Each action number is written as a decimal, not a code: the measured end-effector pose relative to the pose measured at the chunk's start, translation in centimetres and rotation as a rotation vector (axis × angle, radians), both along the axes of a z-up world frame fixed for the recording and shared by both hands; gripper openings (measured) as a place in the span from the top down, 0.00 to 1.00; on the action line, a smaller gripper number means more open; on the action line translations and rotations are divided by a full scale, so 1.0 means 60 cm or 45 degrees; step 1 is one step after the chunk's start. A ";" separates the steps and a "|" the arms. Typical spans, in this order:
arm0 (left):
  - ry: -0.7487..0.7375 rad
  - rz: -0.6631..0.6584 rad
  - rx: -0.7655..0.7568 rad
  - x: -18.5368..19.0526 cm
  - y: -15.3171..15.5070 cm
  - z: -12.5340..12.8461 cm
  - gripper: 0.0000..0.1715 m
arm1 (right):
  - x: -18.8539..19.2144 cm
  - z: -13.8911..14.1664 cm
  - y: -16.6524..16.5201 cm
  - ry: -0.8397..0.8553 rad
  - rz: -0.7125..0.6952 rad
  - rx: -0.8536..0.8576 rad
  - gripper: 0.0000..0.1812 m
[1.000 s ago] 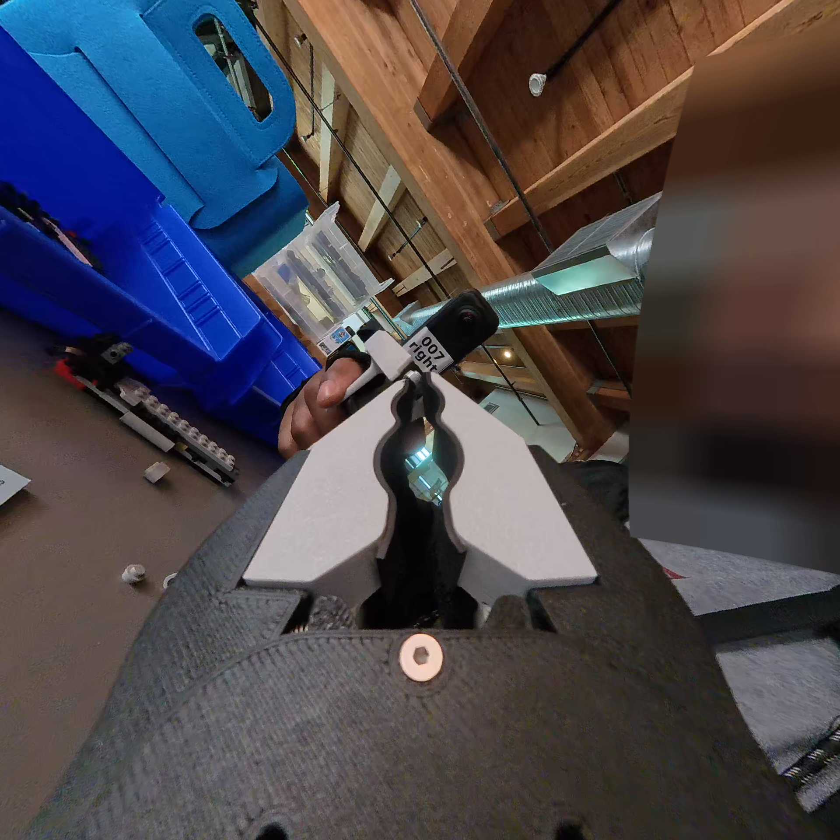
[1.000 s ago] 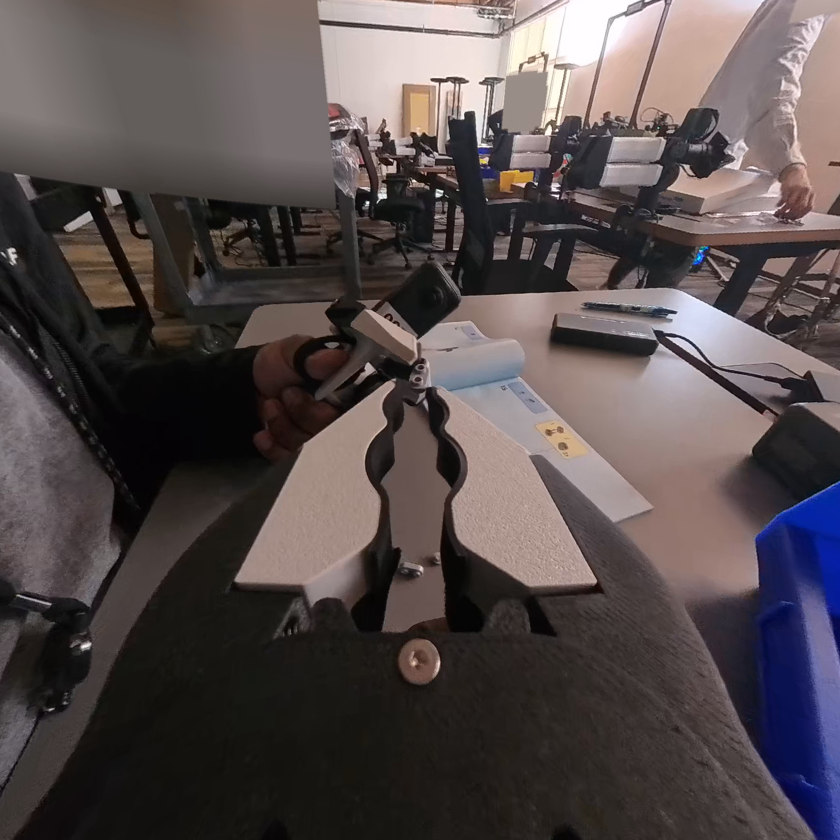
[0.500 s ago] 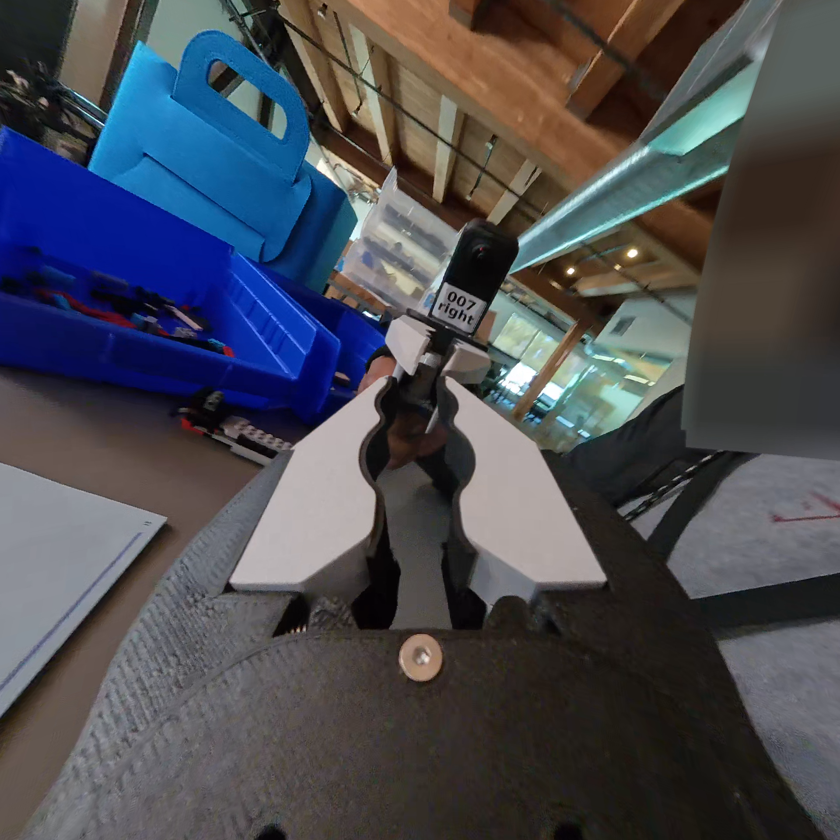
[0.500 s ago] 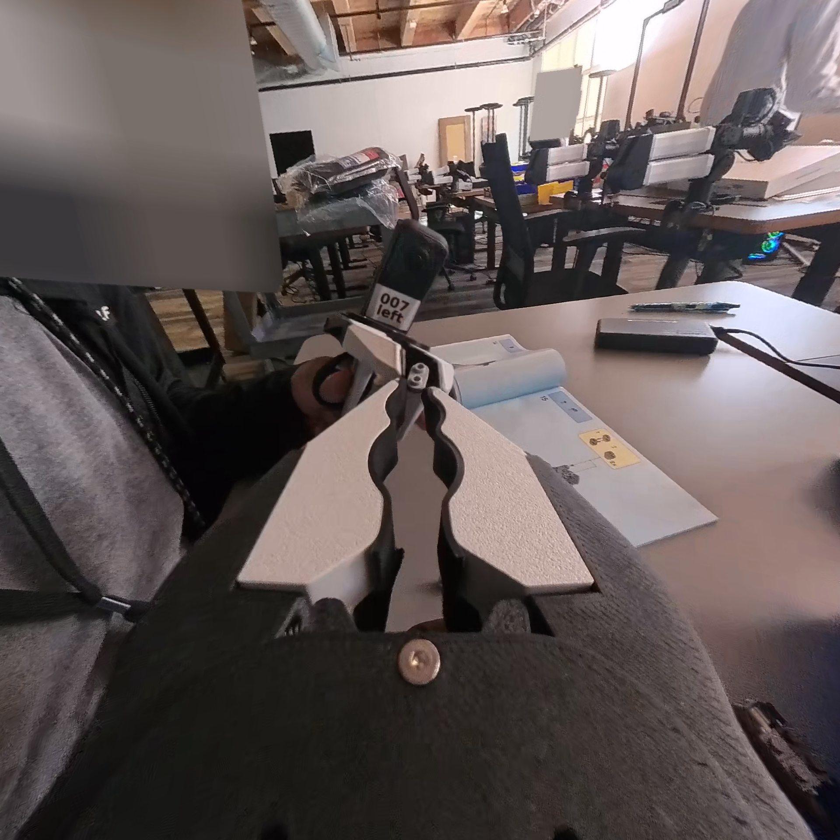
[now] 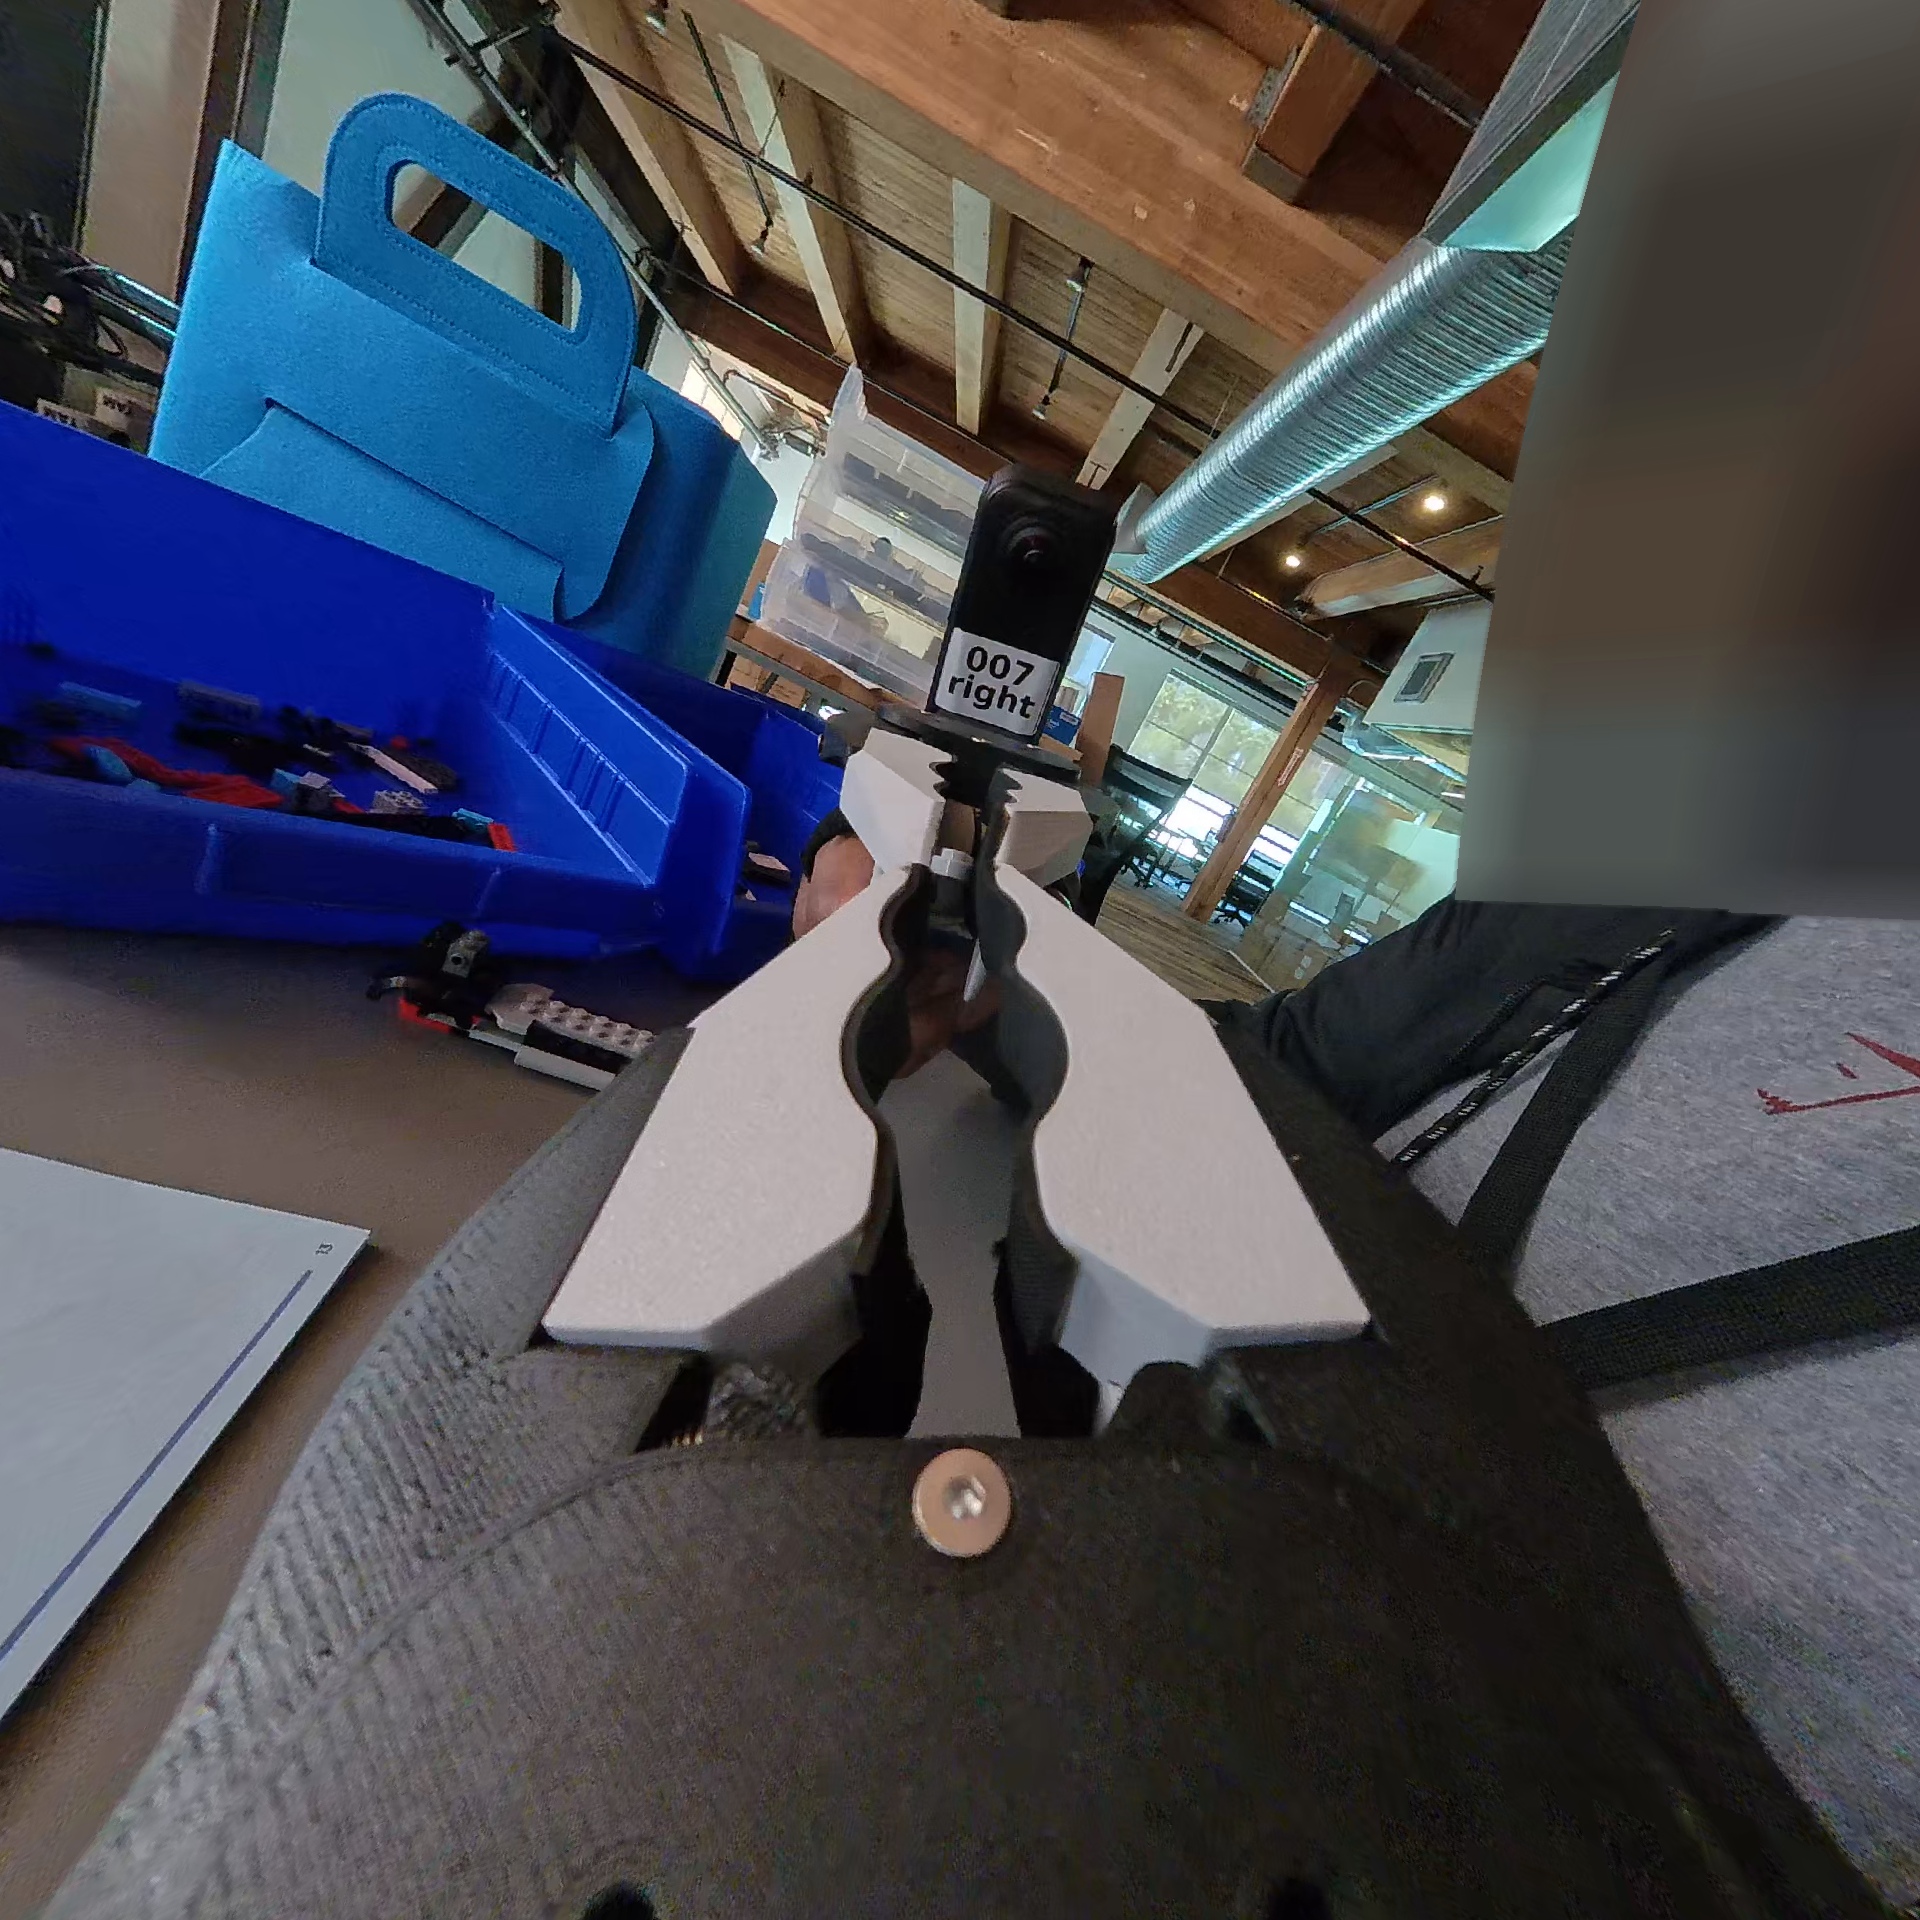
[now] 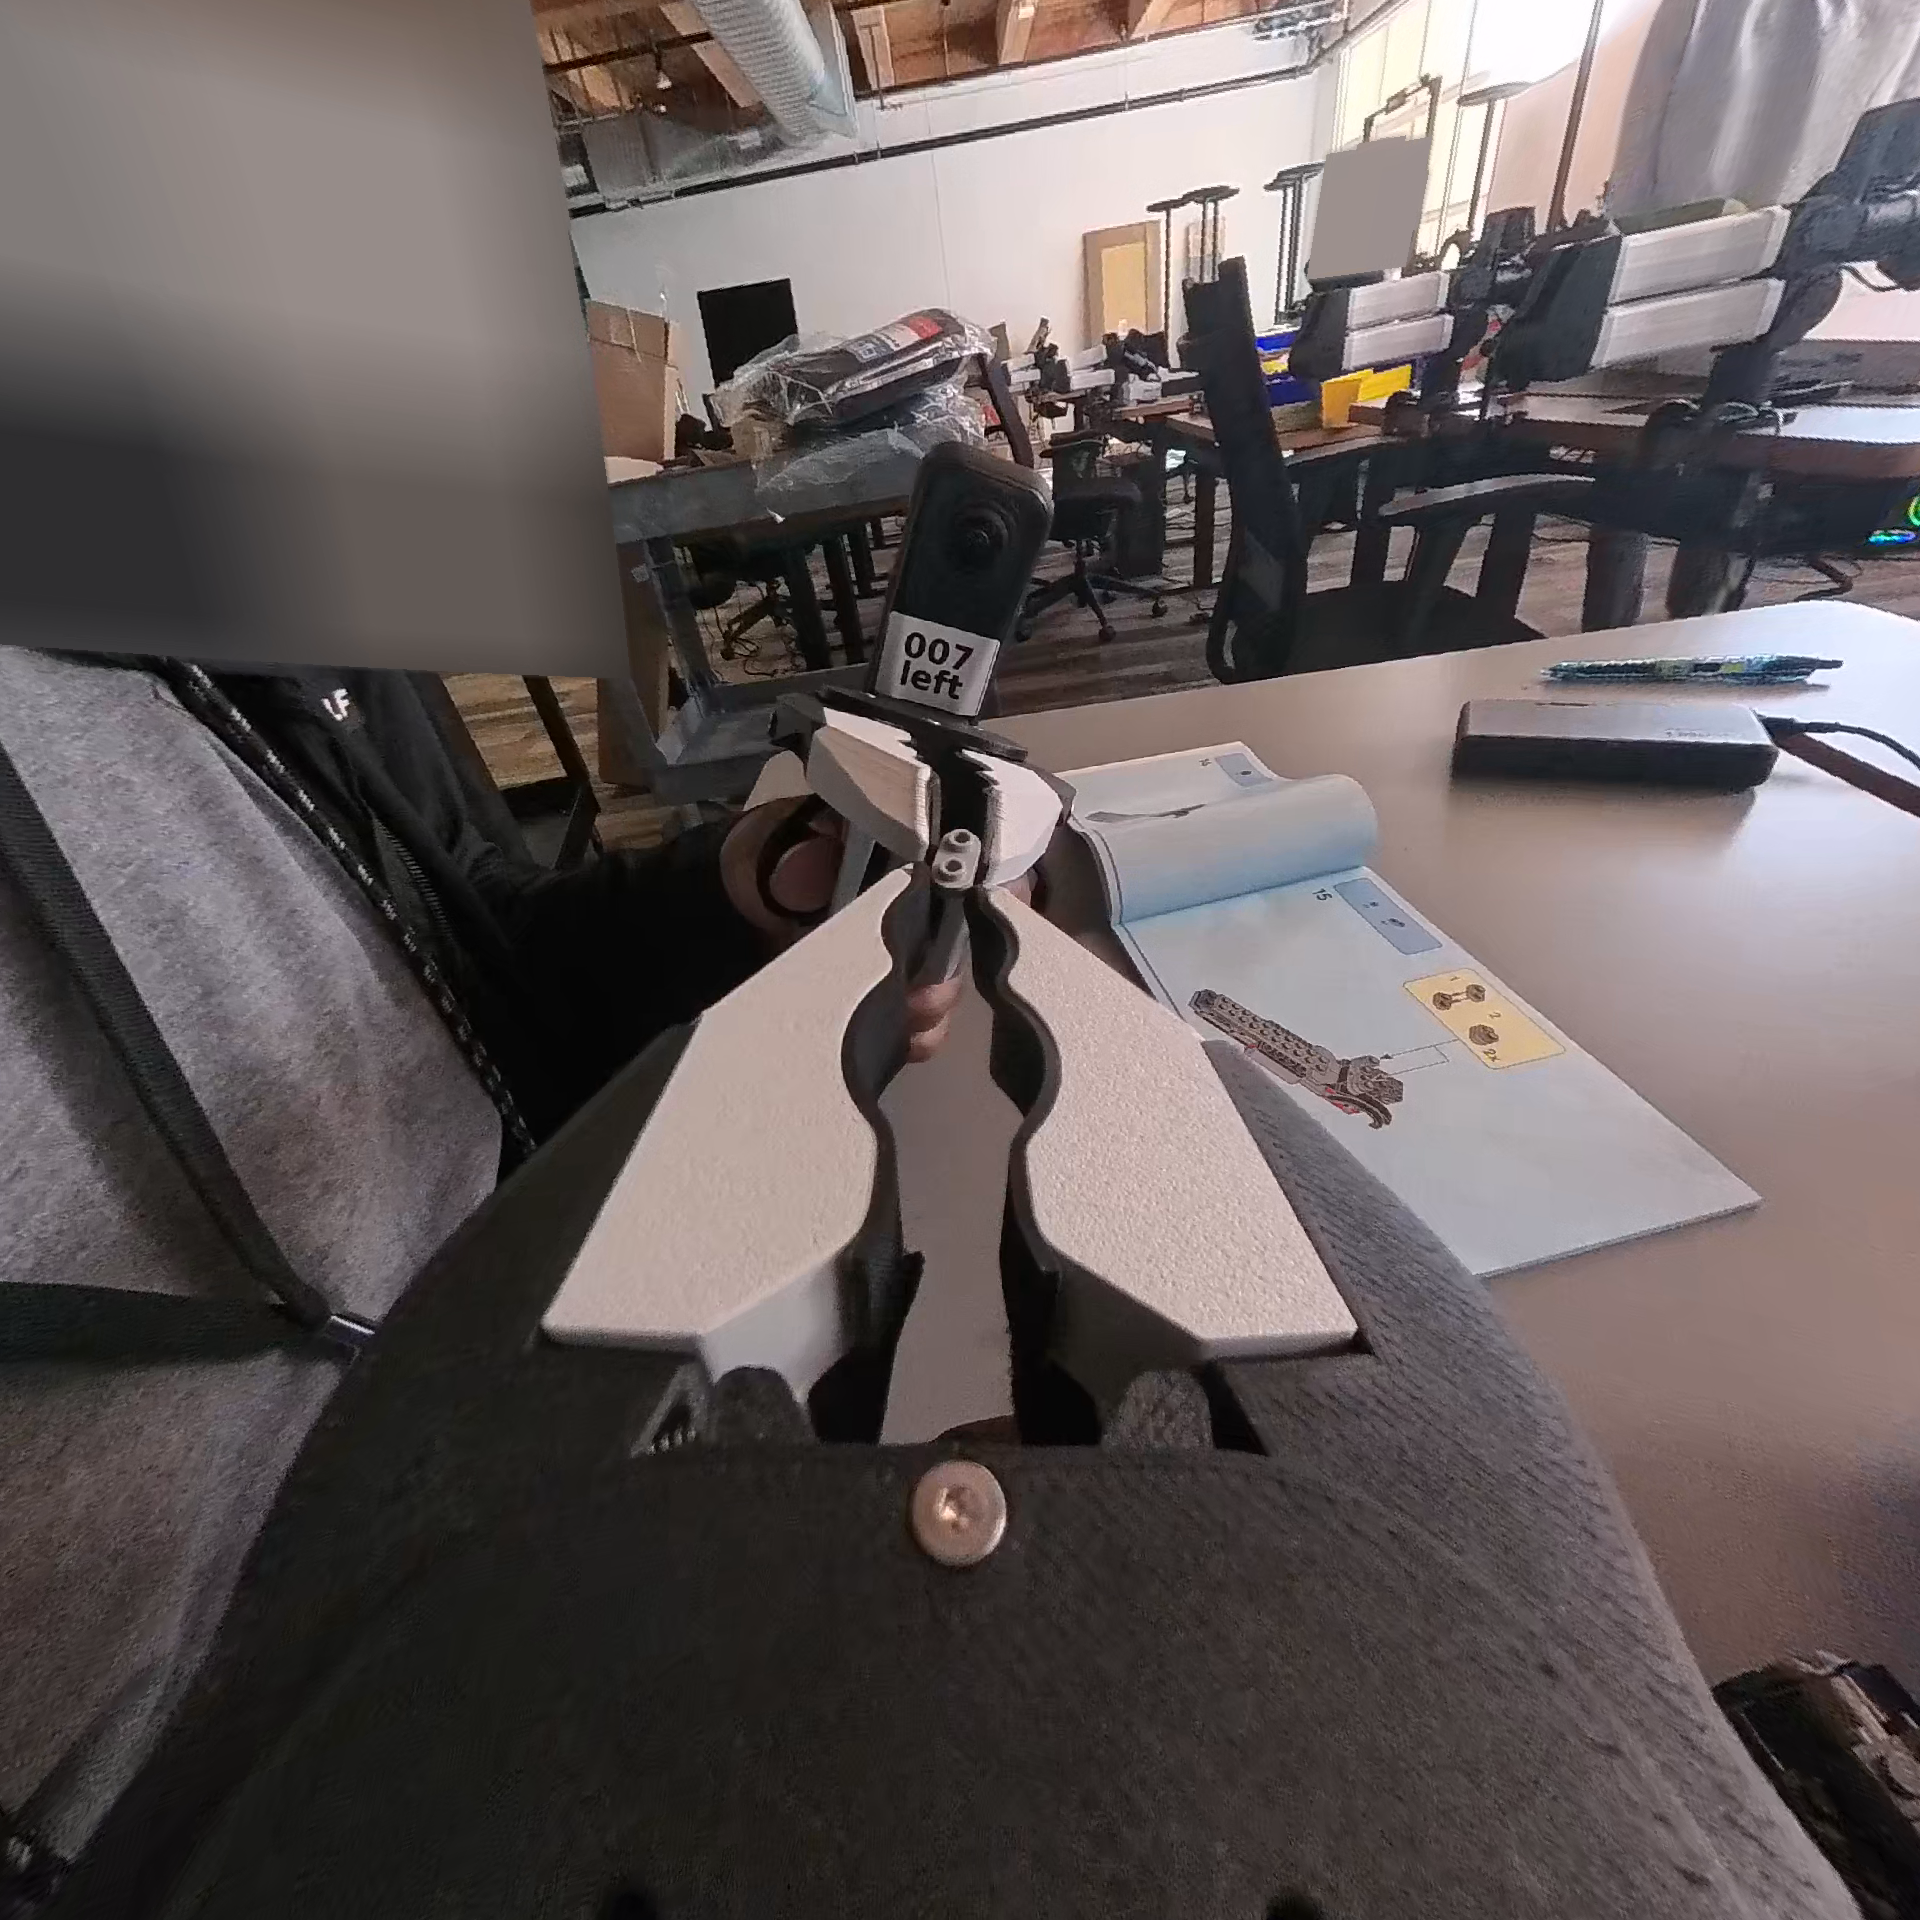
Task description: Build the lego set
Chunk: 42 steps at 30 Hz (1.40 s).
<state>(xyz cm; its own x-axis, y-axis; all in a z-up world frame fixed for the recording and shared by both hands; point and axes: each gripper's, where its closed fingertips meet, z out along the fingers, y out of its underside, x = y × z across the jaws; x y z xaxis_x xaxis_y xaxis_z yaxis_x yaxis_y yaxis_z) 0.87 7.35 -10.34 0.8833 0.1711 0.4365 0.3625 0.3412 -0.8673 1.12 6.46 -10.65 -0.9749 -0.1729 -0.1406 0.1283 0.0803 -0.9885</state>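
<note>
My right gripper (image 6: 951,896) is shut on a small light grey lego piece (image 6: 954,857) with two studs, which sticks out past its tips. My left gripper (image 5: 951,883) is shut and faces it tip to tip in the air; the same small piece (image 5: 951,862) shows just beyond its tips. I cannot tell whether the left tips hold anything. The left gripper also shows in the right wrist view (image 6: 935,800), and the right gripper in the left wrist view (image 5: 966,805). A partly built lego model (image 5: 540,1023) lies on the table by the blue bin.
A blue bin (image 5: 582,790) holds loose lego pieces, with a blue felt bag (image 5: 416,416) behind it. An open instruction booklet (image 6: 1351,1039) lies on the table, also in the left wrist view (image 5: 125,1351). A black power bank (image 6: 1610,743) and a pen (image 6: 1683,670) lie farther off. The person's torso is close. The tips of both grippers are at nearly the same place. Both grippers' tips are roughly 20 cm from the partly built lego model (image 5: 540,1023).
Both grippers have levelled out and drawn closer tip to tip. The left wrist view has swung down from the ceiling towards the table. Both stay shut.
</note>
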 end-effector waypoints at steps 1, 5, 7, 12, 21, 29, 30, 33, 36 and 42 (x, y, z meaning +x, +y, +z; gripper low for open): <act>0.004 -0.001 0.000 0.001 0.000 0.000 0.95 | 0.001 0.001 0.000 -0.003 0.004 -0.002 0.96; 0.018 0.004 -0.010 0.001 0.000 0.001 0.95 | 0.001 0.002 0.001 -0.015 0.007 -0.010 0.96; 0.021 0.012 -0.012 0.000 -0.001 0.001 0.95 | 0.000 0.003 0.001 -0.022 0.004 -0.015 0.96; -0.003 0.063 0.030 -0.011 -0.017 0.006 0.95 | -0.004 -0.001 0.002 -0.007 -0.008 0.003 0.95; -0.041 0.195 -0.034 -0.034 -0.052 -0.009 0.95 | -0.037 -0.163 0.023 0.464 -0.083 0.650 0.91; -0.073 0.221 -0.076 -0.041 -0.052 -0.021 0.95 | -0.029 -0.217 0.014 0.480 -0.051 0.806 0.88; -0.078 0.222 -0.074 -0.041 -0.053 -0.022 0.95 | -0.030 -0.219 0.013 0.475 -0.058 0.811 0.88; -0.091 0.225 -0.071 -0.042 -0.054 -0.023 0.95 | -0.034 -0.228 0.015 0.482 -0.066 0.844 0.88; -0.099 0.226 -0.075 -0.043 -0.054 -0.025 0.95 | -0.033 -0.233 0.013 0.493 -0.067 0.862 0.89; -0.111 0.230 -0.083 -0.045 -0.053 -0.029 0.95 | -0.031 -0.231 0.010 0.509 -0.070 0.857 0.94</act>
